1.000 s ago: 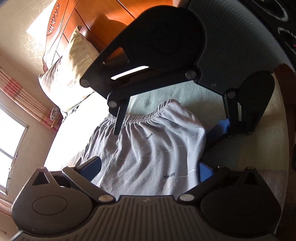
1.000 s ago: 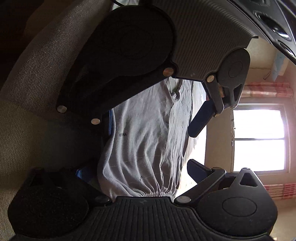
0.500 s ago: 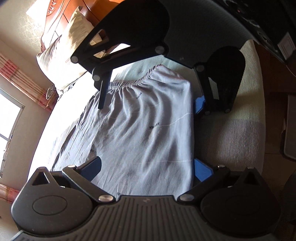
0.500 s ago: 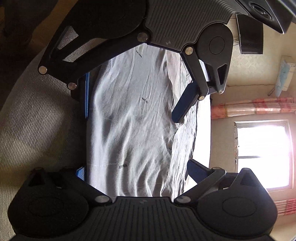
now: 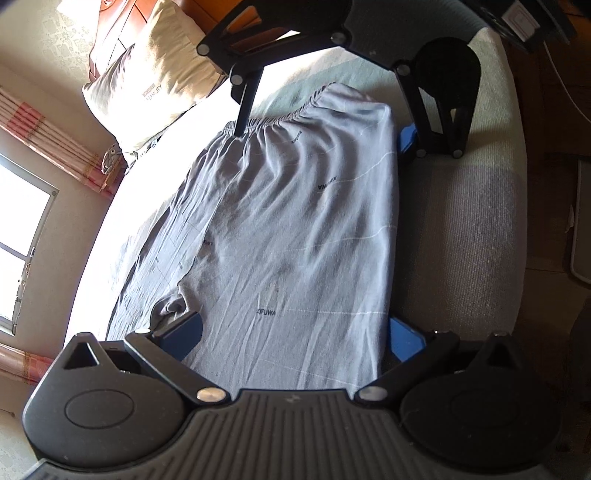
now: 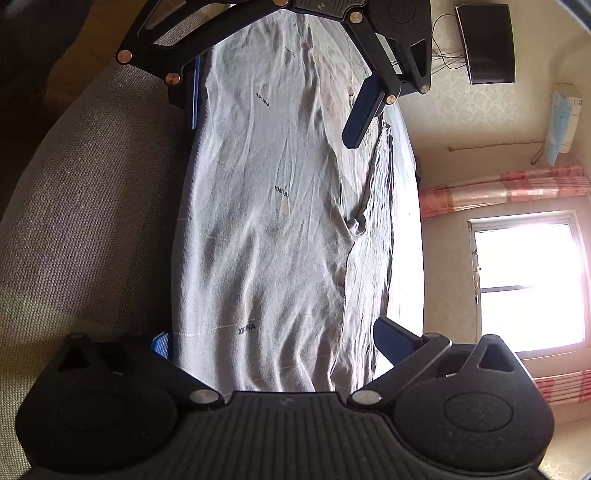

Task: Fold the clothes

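Observation:
A pair of grey shorts (image 5: 295, 236) with small printed logos lies flat on the bed, elastic waistband (image 5: 284, 118) at the end away from my left gripper. It also shows in the right wrist view (image 6: 273, 221). My left gripper (image 5: 295, 332) is open and hovers over the hem end, its blue pads either side of the folded leg. My right gripper (image 6: 273, 343) is open over the waistband end. In each view the other gripper faces the camera from the opposite end, the right one (image 5: 325, 110) and the left one (image 6: 277, 107), both open and empty.
The bed has a grey woven cover (image 5: 461, 240). A pillow (image 5: 155, 85) leans on the wooden headboard (image 5: 122, 22). A bright window (image 6: 528, 280) with pink curtains (image 6: 509, 188) is on the far side. A dark screen (image 6: 487, 44) hangs on the wall.
Both grippers have moved apart along the shorts, from close together to opposite ends. The shorts have been drawn out longer and flatter. Both grippers stay open.

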Available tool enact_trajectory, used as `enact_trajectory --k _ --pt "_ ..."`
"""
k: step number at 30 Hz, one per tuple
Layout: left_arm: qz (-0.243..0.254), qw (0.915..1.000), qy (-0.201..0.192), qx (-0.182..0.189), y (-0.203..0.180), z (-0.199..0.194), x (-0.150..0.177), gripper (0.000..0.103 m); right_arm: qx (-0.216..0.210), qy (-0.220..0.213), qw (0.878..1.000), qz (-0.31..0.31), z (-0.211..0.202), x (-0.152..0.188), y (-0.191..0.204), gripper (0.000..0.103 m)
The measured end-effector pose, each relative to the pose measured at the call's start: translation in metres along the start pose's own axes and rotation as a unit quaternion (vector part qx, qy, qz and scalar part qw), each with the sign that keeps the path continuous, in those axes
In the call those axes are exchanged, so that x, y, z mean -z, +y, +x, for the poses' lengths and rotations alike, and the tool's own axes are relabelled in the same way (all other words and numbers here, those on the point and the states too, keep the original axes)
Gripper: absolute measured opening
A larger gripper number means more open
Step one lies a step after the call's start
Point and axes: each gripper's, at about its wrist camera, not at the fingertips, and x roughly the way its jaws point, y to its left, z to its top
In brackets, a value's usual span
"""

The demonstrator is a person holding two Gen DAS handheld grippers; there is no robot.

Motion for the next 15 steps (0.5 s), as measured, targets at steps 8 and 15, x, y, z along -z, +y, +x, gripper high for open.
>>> enact_trajectory --k 8,15 --pt "-0.003 0.9984 0.000 0.056 0.014 -0.027 0.020 0.102 -0.026 0.046 0.998 0.023 -0.019 0.018 -0.005 0.103" --pt "-0.008 0.9977 -0.063 0.025 0.039 -0.027 0.012 0.102 0.008 0.005 0.998 0.057 -0.044 0.018 -0.026 0.103"
